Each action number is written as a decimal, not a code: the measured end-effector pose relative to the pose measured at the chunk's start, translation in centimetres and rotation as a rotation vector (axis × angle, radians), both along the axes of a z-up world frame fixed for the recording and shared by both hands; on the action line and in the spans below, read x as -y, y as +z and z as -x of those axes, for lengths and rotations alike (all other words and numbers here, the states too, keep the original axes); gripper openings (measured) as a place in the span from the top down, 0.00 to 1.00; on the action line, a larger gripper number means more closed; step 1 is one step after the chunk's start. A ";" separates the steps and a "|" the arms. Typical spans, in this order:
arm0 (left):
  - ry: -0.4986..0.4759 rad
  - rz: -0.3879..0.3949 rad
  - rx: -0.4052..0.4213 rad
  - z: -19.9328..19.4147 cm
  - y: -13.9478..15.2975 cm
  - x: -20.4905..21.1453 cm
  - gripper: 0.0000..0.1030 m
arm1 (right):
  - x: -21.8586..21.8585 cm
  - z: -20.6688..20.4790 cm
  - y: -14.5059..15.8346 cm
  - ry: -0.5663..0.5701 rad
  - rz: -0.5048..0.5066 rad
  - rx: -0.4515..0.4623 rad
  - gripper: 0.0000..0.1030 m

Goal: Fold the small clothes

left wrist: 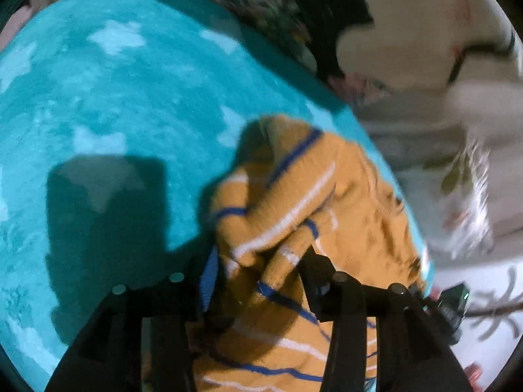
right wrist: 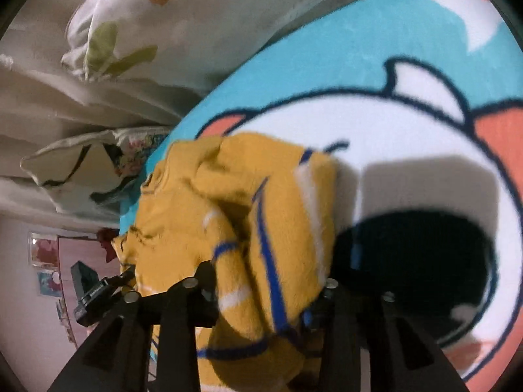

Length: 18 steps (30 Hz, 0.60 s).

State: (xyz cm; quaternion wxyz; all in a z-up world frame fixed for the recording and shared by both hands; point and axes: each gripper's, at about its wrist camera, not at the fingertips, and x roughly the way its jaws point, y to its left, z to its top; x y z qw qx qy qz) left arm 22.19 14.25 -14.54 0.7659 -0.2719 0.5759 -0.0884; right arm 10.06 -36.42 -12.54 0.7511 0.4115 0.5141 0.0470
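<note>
A small mustard-yellow knit sweater (left wrist: 304, 202) with blue and white stripes lies bunched on a turquoise fleece blanket (left wrist: 114, 98). My left gripper (left wrist: 258, 281) has sweater fabric bunched between its black fingers and looks shut on it. In the right wrist view the same sweater (right wrist: 235, 215) is crumpled over the blanket's white cartoon print (right wrist: 408, 130). My right gripper (right wrist: 264, 281) also has sweater fabric between its fingers and looks shut on it. The other gripper shows at the left edge of the right wrist view (right wrist: 98, 290). Both views are blurred.
Cream floral bedding (left wrist: 441, 130) lies past the blanket's right edge. In the right wrist view, pillows and bedding (right wrist: 114, 49) are at upper left, and a pink wall with pictures (right wrist: 45, 254) is at lower left. Gripper shadows fall on the blanket.
</note>
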 end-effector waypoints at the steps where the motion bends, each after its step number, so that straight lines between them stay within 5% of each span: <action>1: 0.013 -0.031 0.005 0.4 0.5 -0.4 0.53 | 0.2 0.0 0.3 -0.002 0.007 0.005 0.60; 6: 0.032 -0.122 0.056 2.9 3.0 -1.2 0.47 | 1.8 1.0 2.8 -0.002 0.065 0.036 0.50; 8: 0.064 -0.170 0.062 3.7 3.7 -2.0 0.47 | 3.2 2.0 3.8 -0.057 0.105 0.056 0.41; 12: 0.110 -0.188 0.067 6.3 4.6 -3.6 0.47 | 5.2 3.8 5.8 -0.145 0.190 0.071 0.39; 18: 0.100 -0.263 0.111 9.7 6.7 -2.6 0.46 | 1.4 4.2 9.1 -0.019 0.185 0.174 0.39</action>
